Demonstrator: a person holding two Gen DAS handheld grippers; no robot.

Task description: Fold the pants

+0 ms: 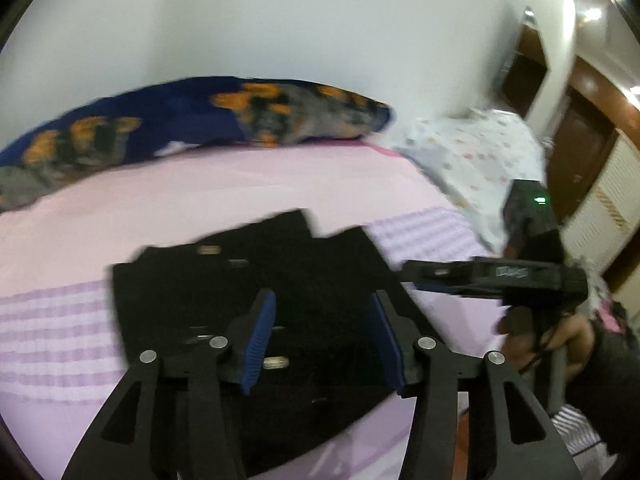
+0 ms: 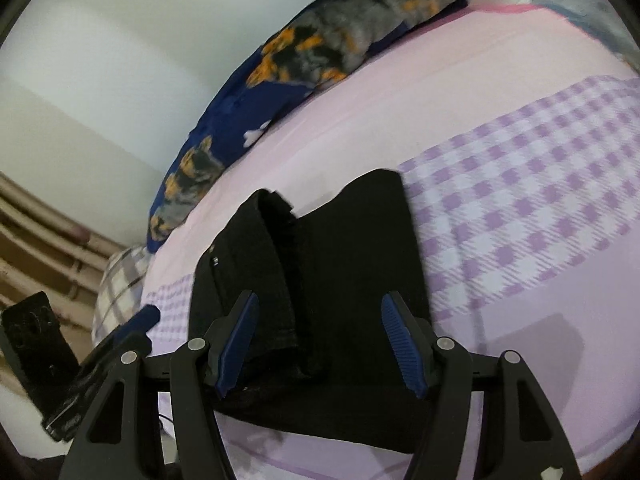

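My left claw (image 1: 324, 344) stands part open, empty, directly over the black pants (image 1: 256, 280); my right claw (image 2: 320, 350) is likewise open and holds nothing, hovering above the same bundle. The pants lie folded on the bed (image 1: 200, 184), long axis running away from both claws. I judge the left nearer the bundle's middle. Bare sheet surrounds every edge; a patterned blanket (image 1: 200, 116) lies well apart.

Both wrist views look steeply down, close over the bed (image 1: 280, 184); shared: black pants (image 1: 248, 280) and dark patterned blanket (image 2: 320, 52).
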